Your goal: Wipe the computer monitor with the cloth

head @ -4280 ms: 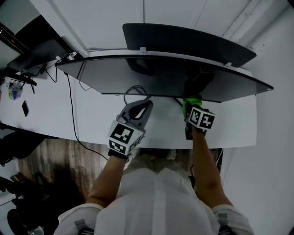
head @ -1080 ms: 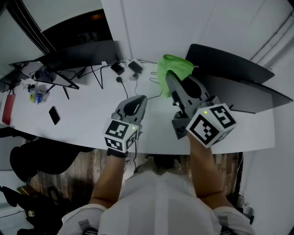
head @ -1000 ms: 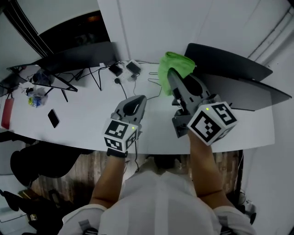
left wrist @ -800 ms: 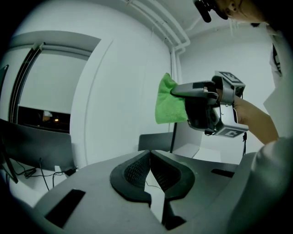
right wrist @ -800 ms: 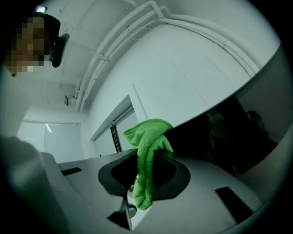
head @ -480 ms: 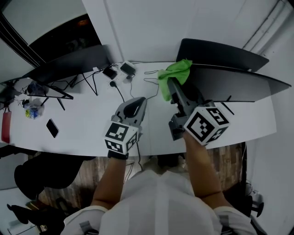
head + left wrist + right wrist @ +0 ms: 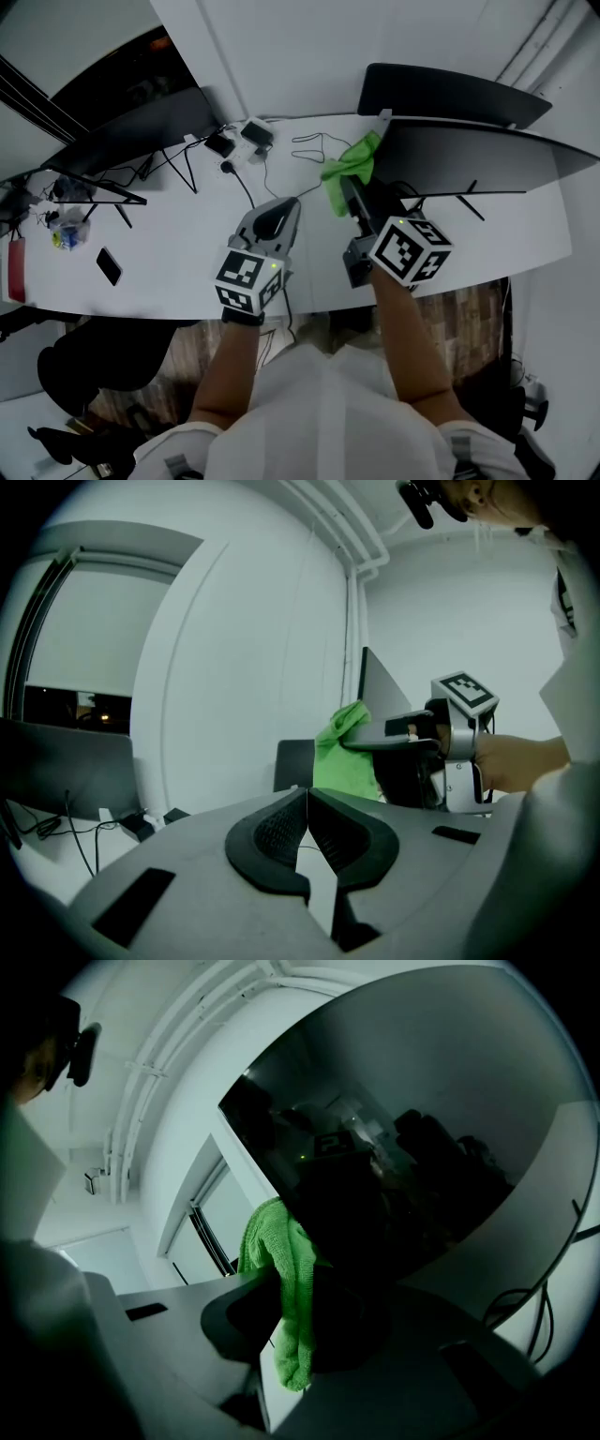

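While my right claw [image 7: 345,190] is clamping the green cloth [image 7: 351,167] at the left edge of the computer monitor [image 7: 469,161], my left claw [image 7: 284,208] is hovering closed and empty above the worktop [image 7: 159,253].

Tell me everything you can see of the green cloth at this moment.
The green cloth is bright, nubby, towel-like fabric, soft and crumpled. The right gripper is shut on a fold of it: one bunched end hangs below the jaws, the rest rises beyond them. It is held above the white desk, its upper corner at the left edge of the dark monitor; whether it touches the screen I cannot tell.
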{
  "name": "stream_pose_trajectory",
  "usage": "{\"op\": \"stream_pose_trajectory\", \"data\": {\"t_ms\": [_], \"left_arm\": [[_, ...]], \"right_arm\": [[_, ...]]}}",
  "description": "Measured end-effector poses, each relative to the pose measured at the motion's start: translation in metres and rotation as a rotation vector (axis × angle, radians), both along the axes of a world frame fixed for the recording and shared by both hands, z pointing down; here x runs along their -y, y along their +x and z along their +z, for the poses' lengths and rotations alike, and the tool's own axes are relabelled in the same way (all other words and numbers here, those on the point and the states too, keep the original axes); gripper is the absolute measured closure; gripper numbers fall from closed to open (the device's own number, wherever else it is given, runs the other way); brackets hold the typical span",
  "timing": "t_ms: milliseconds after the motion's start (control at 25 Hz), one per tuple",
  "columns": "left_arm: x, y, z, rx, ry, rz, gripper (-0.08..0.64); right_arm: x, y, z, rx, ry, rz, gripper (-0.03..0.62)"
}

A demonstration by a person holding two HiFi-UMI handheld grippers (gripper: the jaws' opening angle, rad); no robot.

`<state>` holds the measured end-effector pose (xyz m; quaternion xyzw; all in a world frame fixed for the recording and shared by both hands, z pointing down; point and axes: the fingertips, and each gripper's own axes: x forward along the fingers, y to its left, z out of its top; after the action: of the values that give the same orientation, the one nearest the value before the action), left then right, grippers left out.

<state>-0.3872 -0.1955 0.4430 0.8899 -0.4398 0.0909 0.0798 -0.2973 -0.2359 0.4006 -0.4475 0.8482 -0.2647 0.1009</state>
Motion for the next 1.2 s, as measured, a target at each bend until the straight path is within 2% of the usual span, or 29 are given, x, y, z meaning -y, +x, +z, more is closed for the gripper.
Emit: {"op": "stream_pose_trajectory", "data": {"t_ms": [680,1200], "left_arm": [[-0.002,0.012,0.03,0.031,-0.051,0.034,0.543],[-0.008,0.011,0.05,0.044,-0.09,0.026,0.543]], "right_arm": [[0.008,0.008,0.126,-0.033,-0.249,0.023,0.531],[-0.008,0.017,0.235,-0.181,-0.464,-0.021,0.531]]}}
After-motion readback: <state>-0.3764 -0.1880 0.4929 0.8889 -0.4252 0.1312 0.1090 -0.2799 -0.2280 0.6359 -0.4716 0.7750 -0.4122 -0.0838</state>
